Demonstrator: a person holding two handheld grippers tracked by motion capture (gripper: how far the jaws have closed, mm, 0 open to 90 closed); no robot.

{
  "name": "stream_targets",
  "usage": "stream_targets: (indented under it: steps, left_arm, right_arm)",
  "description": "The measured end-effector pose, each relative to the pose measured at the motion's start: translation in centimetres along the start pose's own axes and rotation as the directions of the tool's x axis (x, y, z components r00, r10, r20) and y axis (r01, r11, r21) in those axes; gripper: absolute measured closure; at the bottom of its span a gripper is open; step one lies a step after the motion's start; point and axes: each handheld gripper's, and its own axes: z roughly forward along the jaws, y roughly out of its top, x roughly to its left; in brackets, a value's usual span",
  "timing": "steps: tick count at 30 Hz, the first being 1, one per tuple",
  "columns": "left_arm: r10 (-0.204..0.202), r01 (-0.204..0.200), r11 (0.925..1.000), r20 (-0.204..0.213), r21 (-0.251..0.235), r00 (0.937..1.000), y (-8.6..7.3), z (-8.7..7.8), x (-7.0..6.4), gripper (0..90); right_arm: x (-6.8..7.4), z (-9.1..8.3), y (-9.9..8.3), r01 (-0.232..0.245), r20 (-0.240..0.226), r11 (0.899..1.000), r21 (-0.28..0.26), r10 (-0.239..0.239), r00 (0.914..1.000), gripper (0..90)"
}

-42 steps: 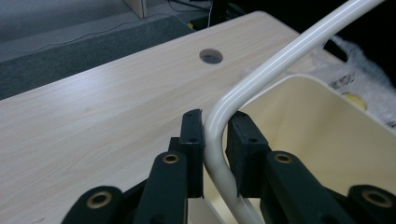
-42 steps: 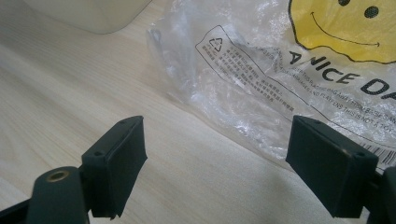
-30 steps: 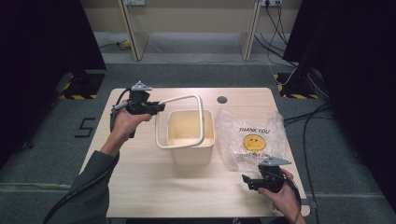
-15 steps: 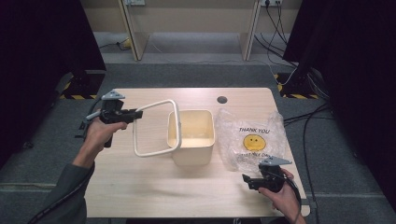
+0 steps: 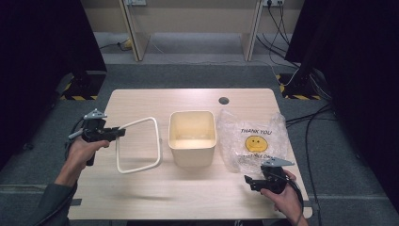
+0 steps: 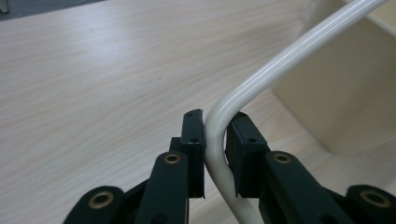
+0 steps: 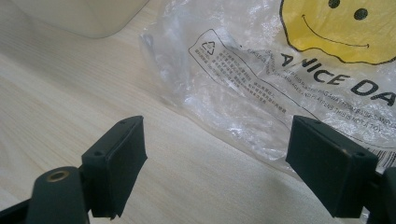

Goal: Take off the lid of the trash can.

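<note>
Cream ring frame held clear of the bin, plastic bag not yet taken up.

The cream-white rounded-square plastic ring frame is gripped at one corner by the left gripper, whose jaws are closed on the tube, as is seen plainly in the left gripper view. The frame is held to the left of the open cream plastic bin, apart from it; whether its lower edge rests on the pale wooden table cannot be judged from the high view. The right gripper is held near the front edge with its jaws wide apart, just short of the clear crinkled plastic bag with a yellow smiley face. The removal of the frame appears done; lining the bin with the bag and refitting the frame appear to remain.
</note>
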Motion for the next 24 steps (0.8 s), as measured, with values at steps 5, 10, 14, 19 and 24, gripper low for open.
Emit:
stream_targets:
  steps: [5, 10, 14, 19, 24]
  left_arm:
    - [0.014, -0.013, 0.9993, -0.037, 0.034, 0.9992, -1.8, 1.2, 1.1, 77.3]
    - [0.011, -0.005, 0.9971, -0.069, 0.076, 0.9976, -3.3, 2.6, 2.2, 77.3]
    - [0.017, -0.008, 0.9948, -0.087, 0.102, 0.9961, -4.2, 3.6, 2.6, 77.2]
    - [0.06, -0.042, 0.9872, -0.114, 0.154, 0.9917, -5.1, 4.9, 2.7, 77.1]
    - [0.065, -0.044, 0.9847, -0.116, 0.169, 0.9912, -5.5, 5.6, 2.9, 77.0]
  right_arm:
    - [0.0, 0.0, 0.0, -0.002, 0.001, 1.0, 0.001, 0.002, 1.0, 19.8]
    - [0.0, 0.1, 0.0, -0.003, 0.001, 1.0, 0.002, 0.003, 1.0, 19.8]
    - [0.0, 0.1, 0.0, -0.008, 0.0, 1.0, 0.001, 0.008, 1.0, 19.8]
    - [0.0, 0.1, 0.0, -0.007, -0.002, 1.0, 0.005, 0.007, 1.0, 19.8]
    - [0.0, 0.1, 0.0, -0.006, -0.001, 1.0, 0.006, 0.006, 1.0, 19.8]
